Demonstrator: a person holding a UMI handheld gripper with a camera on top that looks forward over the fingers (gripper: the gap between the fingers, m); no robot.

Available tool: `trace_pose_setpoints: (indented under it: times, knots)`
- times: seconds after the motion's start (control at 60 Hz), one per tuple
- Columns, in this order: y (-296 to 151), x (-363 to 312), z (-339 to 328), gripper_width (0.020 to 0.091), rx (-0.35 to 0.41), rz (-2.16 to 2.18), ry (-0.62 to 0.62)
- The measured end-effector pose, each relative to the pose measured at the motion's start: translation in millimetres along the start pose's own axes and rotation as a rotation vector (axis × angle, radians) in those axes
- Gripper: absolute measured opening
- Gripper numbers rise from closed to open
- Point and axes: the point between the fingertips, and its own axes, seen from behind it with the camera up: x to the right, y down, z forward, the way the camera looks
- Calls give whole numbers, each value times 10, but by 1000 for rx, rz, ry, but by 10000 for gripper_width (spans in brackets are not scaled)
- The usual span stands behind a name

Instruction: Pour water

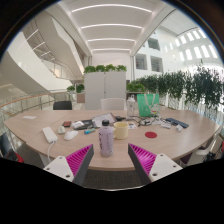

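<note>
Magenta pads on the gripper (109,163) fingers show nearest, spread wide apart and holding nothing. Just ahead of them, roughly between the fingers, a pale lilac plastic bottle with a pink cap (106,138) stands upright on the round light-wood bench (40,122). Beside it sits a cream-coloured cup (121,129), and farther back a translucent green jug (147,104). By my judgement the approach is in hand; next comes reaching forward to close on the bottle's body. Open bench lies ahead of the fingers, though a red disc (151,133) and small clutter crowd the sides.
</note>
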Motion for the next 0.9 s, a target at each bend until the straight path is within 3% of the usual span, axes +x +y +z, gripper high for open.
trace_pose_setpoints:
  times: [0.183,0.383,0.417,0.467,0.65,0.8,0.9]
  knots:
    - [263,-331,1175,802,24,-23,-65]
    - [267,-187,2057,801,64,-29,20]
    - [292,-170,2155,759,66,-28,27]
    - [383,-222,2294,537,34,-20,15]
    - [303,-311,2447,498,56,-75,-16]
    - [298,-670,2523,397,-62,63,-157]
    - [-76,-1103,2526,396,-102,244,-312]
